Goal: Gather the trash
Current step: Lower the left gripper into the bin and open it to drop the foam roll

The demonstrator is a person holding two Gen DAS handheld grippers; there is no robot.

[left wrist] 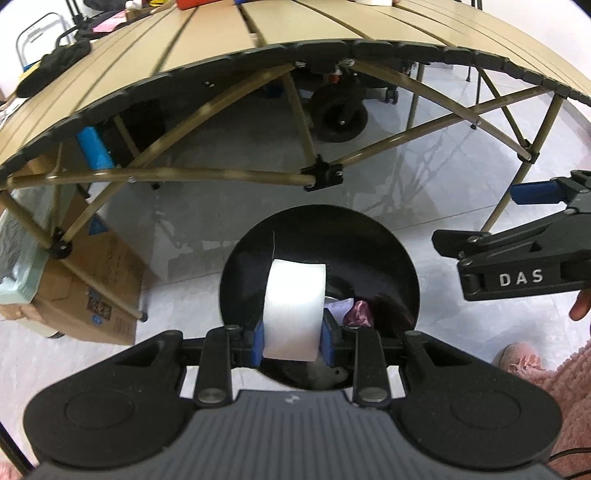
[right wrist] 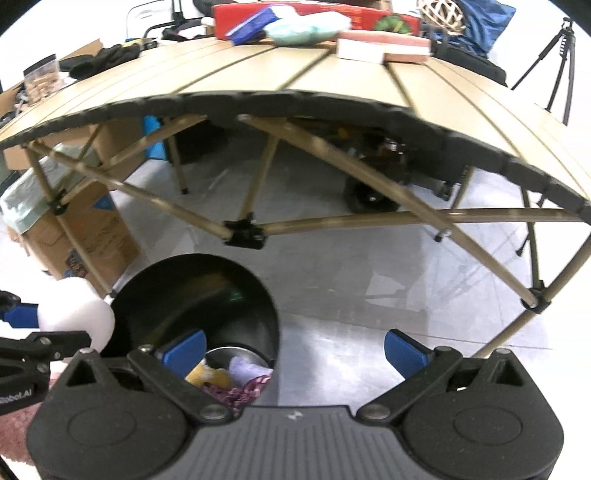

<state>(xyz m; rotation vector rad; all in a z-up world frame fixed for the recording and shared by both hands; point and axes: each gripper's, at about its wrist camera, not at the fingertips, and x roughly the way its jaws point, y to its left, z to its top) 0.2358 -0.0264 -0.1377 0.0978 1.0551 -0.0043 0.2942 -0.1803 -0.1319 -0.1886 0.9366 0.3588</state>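
My left gripper (left wrist: 291,341) is shut on a white roll of tape (left wrist: 294,310), held upright over the mouth of a black round bin (left wrist: 369,236) on the floor. Crumpled paper and a purple wrapper (left wrist: 357,312) lie at the bin's bottom. In the right wrist view the same white roll (right wrist: 75,314) hangs at the far left, beside the bin (right wrist: 207,280), which holds yellow, lilac and patterned scraps (right wrist: 236,384). My right gripper (right wrist: 295,354) is open and holds nothing, its left pad over the bin's rim. From the left wrist the right gripper (left wrist: 491,221) shows at the right edge.
A slatted folding table (right wrist: 332,77) with crossed legs stands just behind the bin, carrying a red box (right wrist: 317,18) and a pink box (right wrist: 384,46). A cardboard box (left wrist: 92,280) with a green liner sits at the left. A tripod (right wrist: 561,59) stands far right. Pink fuzzy fabric (left wrist: 546,376) lies near right.
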